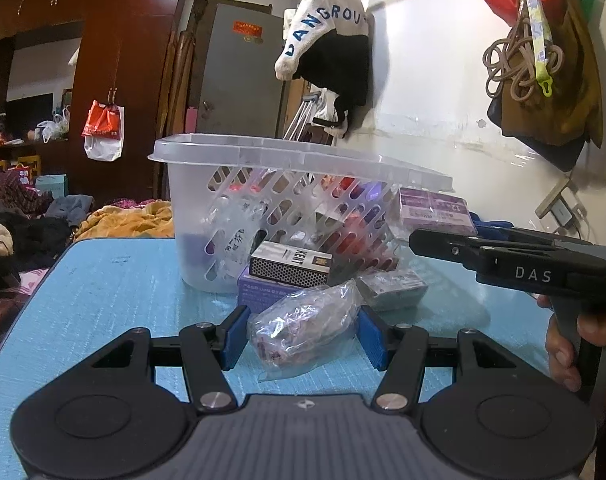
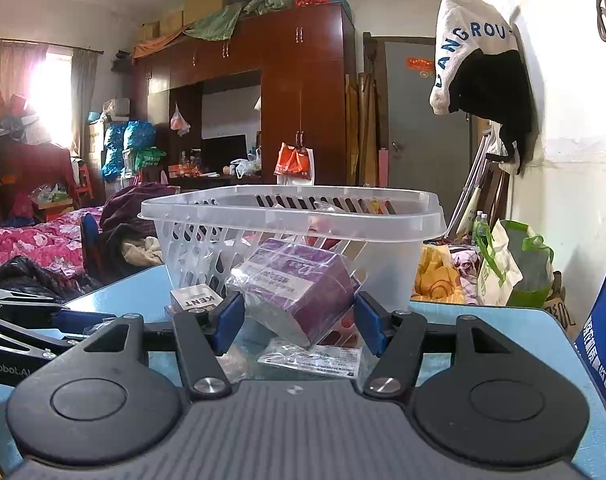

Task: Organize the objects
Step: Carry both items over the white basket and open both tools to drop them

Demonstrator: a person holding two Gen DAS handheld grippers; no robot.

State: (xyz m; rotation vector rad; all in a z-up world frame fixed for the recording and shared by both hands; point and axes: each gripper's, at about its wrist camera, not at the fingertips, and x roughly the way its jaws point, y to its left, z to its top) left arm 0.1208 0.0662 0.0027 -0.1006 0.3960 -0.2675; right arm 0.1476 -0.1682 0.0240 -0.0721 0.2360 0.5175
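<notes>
A clear plastic basket (image 1: 263, 152) stands on the blue table (image 1: 103, 300), with several items inside. In the left wrist view my left gripper (image 1: 301, 336) is open around a clear bag of purplish snacks (image 1: 303, 328) lying on the table; the pads sit just beside the bag. A KENT box (image 1: 291, 264) rests on a purple box behind it. In the right wrist view my right gripper (image 2: 297, 322) holds a purple wrapped box (image 2: 299, 284) between its blue pads, tilted, in front of the basket (image 2: 295, 216). The right gripper also shows in the left wrist view (image 1: 443, 242).
A flat clear packet (image 2: 315, 358) lies on the table under the right gripper. A wrapped grey box (image 1: 395, 290) lies right of the snack bag. A white wall with hanging clothes and bags is on the right. A bed with clothes lies beyond the table's left edge.
</notes>
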